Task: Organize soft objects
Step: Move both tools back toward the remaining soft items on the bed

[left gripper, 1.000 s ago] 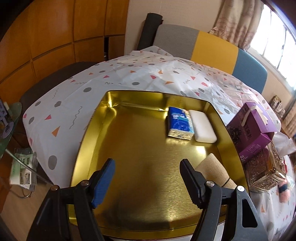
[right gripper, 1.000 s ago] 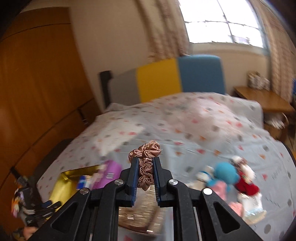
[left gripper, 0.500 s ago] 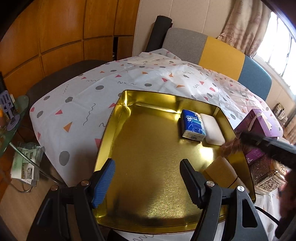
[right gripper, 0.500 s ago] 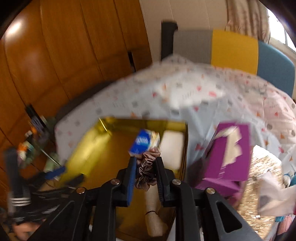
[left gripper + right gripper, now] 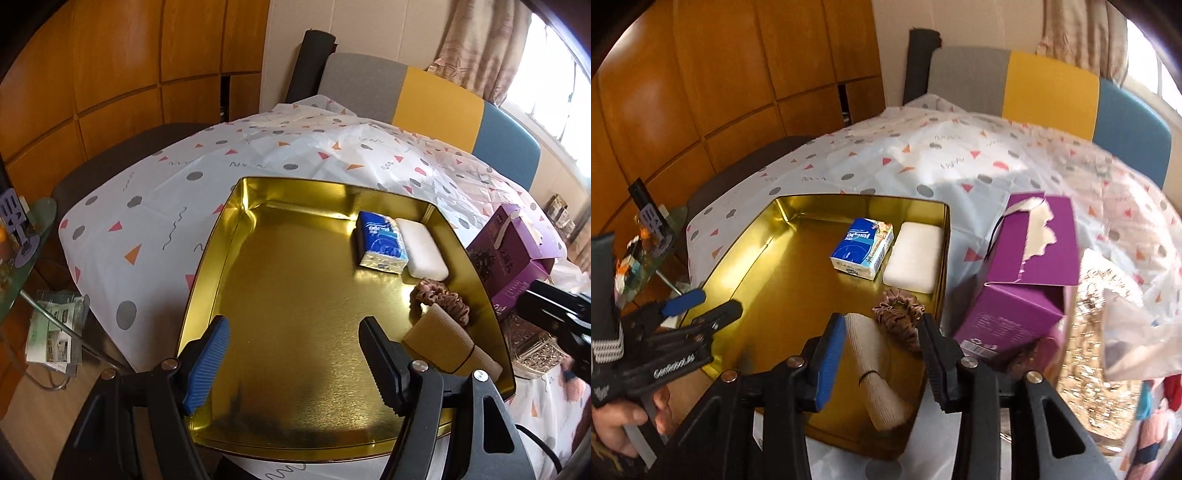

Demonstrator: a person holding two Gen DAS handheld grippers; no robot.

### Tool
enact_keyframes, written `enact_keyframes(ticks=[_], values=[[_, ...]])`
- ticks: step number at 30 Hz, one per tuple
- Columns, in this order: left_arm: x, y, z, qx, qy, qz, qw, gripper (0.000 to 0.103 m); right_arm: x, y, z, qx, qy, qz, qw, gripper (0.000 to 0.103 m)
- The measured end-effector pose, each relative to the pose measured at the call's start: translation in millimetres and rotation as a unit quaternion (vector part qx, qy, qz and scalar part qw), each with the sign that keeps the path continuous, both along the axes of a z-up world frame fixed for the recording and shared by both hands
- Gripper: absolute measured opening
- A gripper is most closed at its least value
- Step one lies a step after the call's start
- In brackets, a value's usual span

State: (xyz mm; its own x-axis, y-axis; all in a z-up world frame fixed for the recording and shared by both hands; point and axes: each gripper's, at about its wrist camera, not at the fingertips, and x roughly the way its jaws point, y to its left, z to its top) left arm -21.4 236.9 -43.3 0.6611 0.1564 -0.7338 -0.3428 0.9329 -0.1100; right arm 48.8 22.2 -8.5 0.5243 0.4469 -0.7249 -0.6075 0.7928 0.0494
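A gold tray (image 5: 295, 332) (image 5: 775, 266) lies on the patterned tablecloth. In it are a blue tissue pack (image 5: 380, 242) (image 5: 862, 247), a white pad (image 5: 424, 247) (image 5: 914, 256), a beige rolled cloth (image 5: 450, 343) (image 5: 875, 365) and a brown scrunchie (image 5: 443, 301) (image 5: 899, 319). My right gripper (image 5: 882, 365) is open, just above and behind the scrunchie, which lies loose beside the beige roll. My left gripper (image 5: 295, 358) is open and empty over the tray's near part.
A purple box (image 5: 513, 258) (image 5: 1030, 273) stands right of the tray, with a gold patterned tin (image 5: 1086, 332) beside it. Plush toys (image 5: 1160, 406) lie at the far right. A small glass side table (image 5: 22, 251) stands left. A multicoloured sofa back (image 5: 424, 92) is behind.
My right gripper carried the scrunchie over the tray, opened and let it go beside the beige roll. My left gripper stayed open over the tray's near edge.
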Motion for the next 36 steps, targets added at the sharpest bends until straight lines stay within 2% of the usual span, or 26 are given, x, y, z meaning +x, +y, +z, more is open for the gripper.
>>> enact_keyframes(ticks=[4,9,17,23,26,29,33,34,36], values=[[-2,-9,6,0.019,-0.006,-0.012,0.9997,0.073,-16,-10,13,-0.008,-0.037,0.007,0.999,0.041],[-4,-21,11,0.031,-0.011,-0.033,0.9989,0.073,-22,-46,25,0.005,-0.053,-0.026,0.998,0.041],[-3,-36,13,0.036,-0.011,-0.053,0.9979,0.073,-10,-136,41,0.018,-0.066,-0.133,0.989,0.041],[-2,-47,12,0.039,-0.009,-0.071,0.9967,0.073,0,-218,41,0.029,-0.056,-0.244,0.968,0.041],[-1,-53,12,0.041,-0.008,-0.079,0.9960,0.073,2,-262,37,0.052,-0.038,-0.307,0.950,0.042],[-1,-56,12,0.037,-0.009,-0.084,0.9958,0.073,3,-309,29,0.095,0.000,-0.369,0.925,0.042],[1,-61,12,0.033,-0.009,-0.091,0.9953,0.073,-4,-370,19,0.148,0.035,-0.457,0.876,0.047],[2,-63,13,0.032,-0.009,-0.095,0.9950,0.073,-7,-385,15,0.164,0.043,-0.479,0.861,0.049],[4,-67,14,0.032,-0.010,-0.101,0.9944,0.073,-9,-409,4,0.190,0.074,-0.505,0.839,0.059]])
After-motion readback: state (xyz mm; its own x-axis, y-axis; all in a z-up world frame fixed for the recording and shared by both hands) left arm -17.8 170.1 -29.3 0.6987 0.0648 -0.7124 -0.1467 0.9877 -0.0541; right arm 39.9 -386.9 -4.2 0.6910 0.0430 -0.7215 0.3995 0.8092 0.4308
